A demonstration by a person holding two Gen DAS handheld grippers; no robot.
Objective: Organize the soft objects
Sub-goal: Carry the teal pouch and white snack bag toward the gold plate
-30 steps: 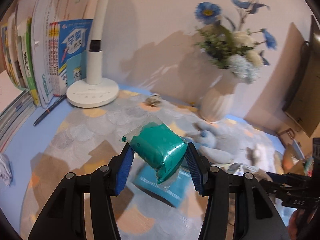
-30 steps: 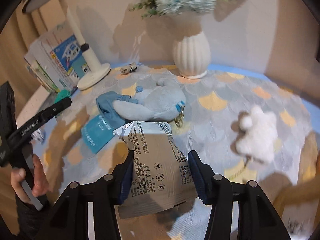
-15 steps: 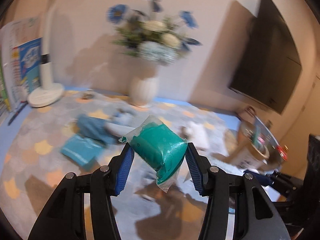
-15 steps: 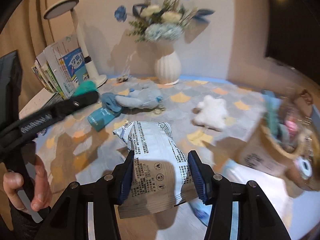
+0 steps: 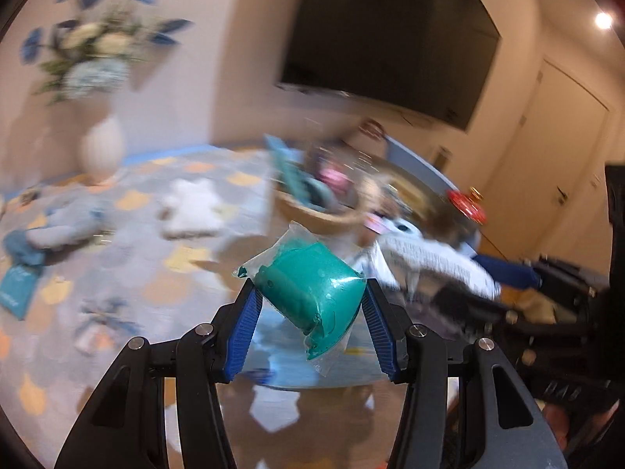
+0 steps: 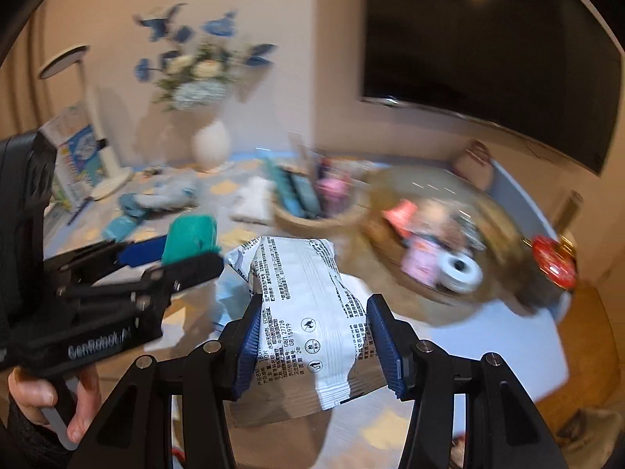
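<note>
My left gripper (image 5: 310, 312) is shut on a green soft item in a clear plastic bag (image 5: 308, 285), held above the table. My right gripper (image 6: 312, 332) is shut on a white printed soft packet (image 6: 308, 297). The left gripper with the green bag (image 6: 191, 234) also shows at the left of the right wrist view. A woven basket (image 6: 300, 222) holding teal and pink items stands ahead. A grey plush toy (image 5: 66, 222) and a white plush toy (image 5: 191, 207) lie on the patterned cloth (image 5: 156, 273).
A round tray (image 6: 449, 297) with small items and a tape roll stands at right. A white vase of blue flowers (image 6: 211, 144), a white lamp (image 6: 93, 117) and books stand at the back. A dark screen (image 5: 383, 39) hangs on the wall. A teal packet (image 5: 15, 289) lies at left.
Both grippers have swung to the right with their loads, away from the lamp and books. The basket, the round tray and the screen have come into view.
</note>
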